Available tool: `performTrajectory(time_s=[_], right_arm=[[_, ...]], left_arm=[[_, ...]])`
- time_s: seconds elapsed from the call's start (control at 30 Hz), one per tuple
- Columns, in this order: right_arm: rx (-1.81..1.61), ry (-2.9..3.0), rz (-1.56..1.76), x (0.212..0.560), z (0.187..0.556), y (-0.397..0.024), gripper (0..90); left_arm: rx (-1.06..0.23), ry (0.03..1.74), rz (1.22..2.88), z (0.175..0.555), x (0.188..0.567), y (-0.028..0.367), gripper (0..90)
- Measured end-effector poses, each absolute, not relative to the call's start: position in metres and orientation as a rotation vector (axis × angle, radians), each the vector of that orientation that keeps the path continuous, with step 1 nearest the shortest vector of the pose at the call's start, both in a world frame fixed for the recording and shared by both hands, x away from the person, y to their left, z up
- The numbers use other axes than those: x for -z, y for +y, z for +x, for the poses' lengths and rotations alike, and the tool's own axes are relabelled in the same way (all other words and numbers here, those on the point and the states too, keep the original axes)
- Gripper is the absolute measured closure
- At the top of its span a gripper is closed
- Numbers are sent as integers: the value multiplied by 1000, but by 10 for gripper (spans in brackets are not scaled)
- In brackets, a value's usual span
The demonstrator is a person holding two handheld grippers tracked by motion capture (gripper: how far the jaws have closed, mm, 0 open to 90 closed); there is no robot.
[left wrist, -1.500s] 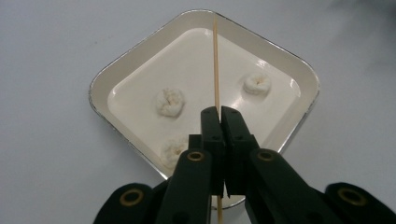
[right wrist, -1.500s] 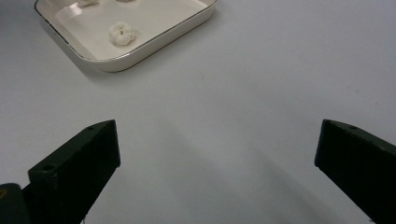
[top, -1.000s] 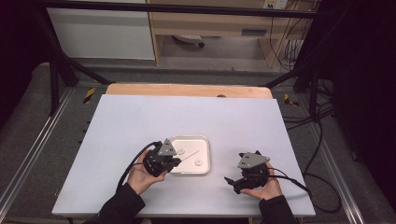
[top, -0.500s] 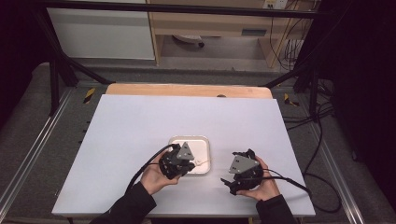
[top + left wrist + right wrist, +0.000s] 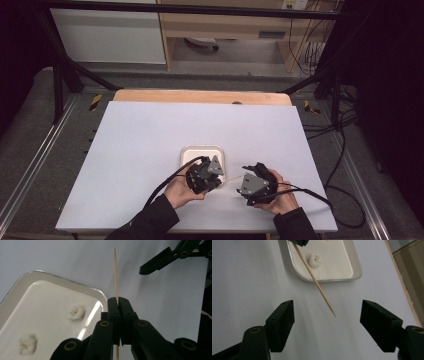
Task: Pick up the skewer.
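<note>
The left gripper (image 5: 117,305) pinched a wooden skewer (image 5: 115,275) beside the white tray (image 5: 15,287). The right gripper (image 5: 327,318), its jaws spread but just closing, faced the skewer's tip with nothing between them.

Most of the surface (image 5: 150,145) lies bare: the whole far half and the left side up to the far-left corner give open passage. Near the middle of the near edge, the white tray (image 5: 202,152) takes room, with two small white lumps (image 5: 75,312) lying in it. Just beside the tray's near-right corner, a thin wooden skewer (image 5: 317,283) juts level toward the right hand-held gripper (image 5: 327,322), its tip just short of the gap between those spread jaws. The left hand-held gripper (image 5: 117,305), clamped on the skewer, stands over the tray's near edge. The right side of the surface beyond both stays free.
</note>
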State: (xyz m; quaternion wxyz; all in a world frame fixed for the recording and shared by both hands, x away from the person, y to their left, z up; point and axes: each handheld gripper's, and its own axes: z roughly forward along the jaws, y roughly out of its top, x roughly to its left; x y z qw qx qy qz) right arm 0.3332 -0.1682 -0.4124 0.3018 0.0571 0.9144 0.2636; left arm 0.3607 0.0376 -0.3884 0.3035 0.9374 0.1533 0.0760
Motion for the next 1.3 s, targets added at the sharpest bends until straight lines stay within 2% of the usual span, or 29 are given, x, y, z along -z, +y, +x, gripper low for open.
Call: performTrajectory(time_s=[0.7, 1.1, 1.3], right_arm=[[-519, 2420, -262, 420, 330, -164, 746], [-485, 2426, -370, 422, 327, -164, 875], [-460, 2414, -402, 422, 325, -165, 886]], left_arm=[[-162, 347, 2510, 357, 391, 10, 889], [-144, 331, 2516, 356, 395, 7, 888], [-141, 334, 2512, 357, 395, 7, 887]])
